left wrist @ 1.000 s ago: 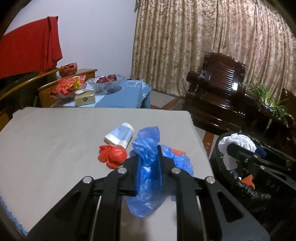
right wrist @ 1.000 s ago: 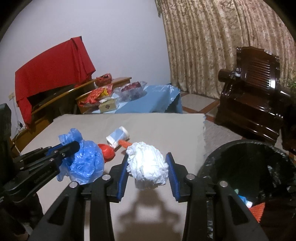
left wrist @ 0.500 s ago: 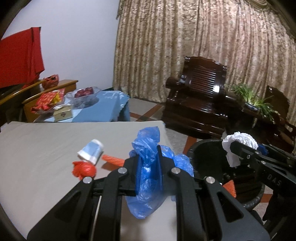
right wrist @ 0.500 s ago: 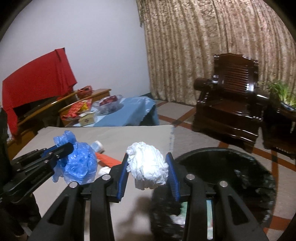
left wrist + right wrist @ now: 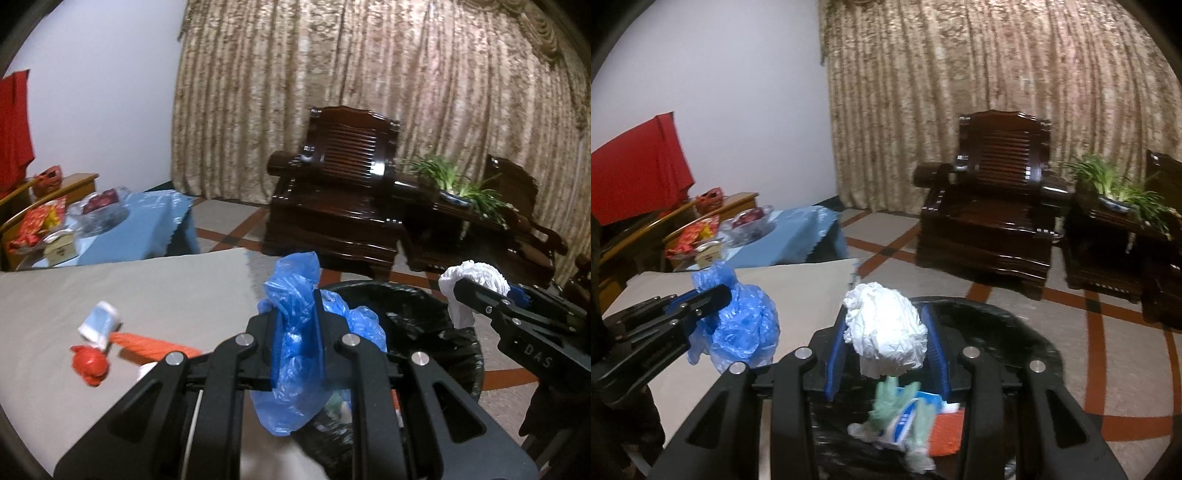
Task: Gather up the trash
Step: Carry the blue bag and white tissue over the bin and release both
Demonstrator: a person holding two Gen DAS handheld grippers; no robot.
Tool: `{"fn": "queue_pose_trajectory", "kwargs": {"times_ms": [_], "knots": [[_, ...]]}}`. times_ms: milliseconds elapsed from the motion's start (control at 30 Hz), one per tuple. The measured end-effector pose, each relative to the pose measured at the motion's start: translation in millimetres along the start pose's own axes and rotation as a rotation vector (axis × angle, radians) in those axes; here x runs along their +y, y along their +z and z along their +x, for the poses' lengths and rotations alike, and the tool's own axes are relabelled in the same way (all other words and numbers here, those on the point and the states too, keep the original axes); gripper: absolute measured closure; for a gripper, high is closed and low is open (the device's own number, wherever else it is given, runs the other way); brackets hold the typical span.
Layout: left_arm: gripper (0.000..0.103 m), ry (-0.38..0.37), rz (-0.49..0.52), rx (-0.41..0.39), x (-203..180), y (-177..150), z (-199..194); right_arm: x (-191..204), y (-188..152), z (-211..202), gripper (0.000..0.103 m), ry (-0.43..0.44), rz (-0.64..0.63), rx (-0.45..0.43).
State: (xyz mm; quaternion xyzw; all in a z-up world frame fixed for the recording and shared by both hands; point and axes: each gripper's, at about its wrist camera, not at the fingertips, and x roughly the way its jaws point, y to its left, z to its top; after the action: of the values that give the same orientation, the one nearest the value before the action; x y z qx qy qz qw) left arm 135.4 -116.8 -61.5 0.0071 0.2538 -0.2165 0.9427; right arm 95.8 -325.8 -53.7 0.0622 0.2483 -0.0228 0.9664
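Note:
My left gripper (image 5: 297,325) is shut on a crumpled blue plastic bag (image 5: 295,369) and holds it at the near rim of the black-lined trash bin (image 5: 417,317). My right gripper (image 5: 886,332) is shut on a white crumpled paper wad (image 5: 886,328) and holds it above the bin (image 5: 1008,332), which has several pieces of trash (image 5: 905,417) inside. On the grey table (image 5: 110,288) lie a red plastic wad (image 5: 89,363), a small white and blue cup (image 5: 99,325) and an orange wrapper (image 5: 147,341).
A dark wooden armchair (image 5: 340,199) and a side table with a plant (image 5: 458,192) stand behind the bin. A blue-covered table (image 5: 147,221) with a glass bowl and boxes stands at the back left. Curtains hang along the far wall.
Both grippers have swung right, from over the table to the trash bin, each still holding its load. The table trash has slid to the left of the views.

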Motion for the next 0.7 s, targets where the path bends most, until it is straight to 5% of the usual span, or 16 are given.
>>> {"fn": "queue_pose_trajectory", "kwargs": {"times_ms": [533, 700], "knots": [[0.089, -0.117, 0.071, 0.05, -64, -9, 66, -55, -16, 16, 0.063, -0.091, 0.053, 0.029], [0.073, -0.156, 0.054, 0.094, -60, -13, 82, -61, -26, 22, 0.055, -0.112, 0.059, 0.053]]}}
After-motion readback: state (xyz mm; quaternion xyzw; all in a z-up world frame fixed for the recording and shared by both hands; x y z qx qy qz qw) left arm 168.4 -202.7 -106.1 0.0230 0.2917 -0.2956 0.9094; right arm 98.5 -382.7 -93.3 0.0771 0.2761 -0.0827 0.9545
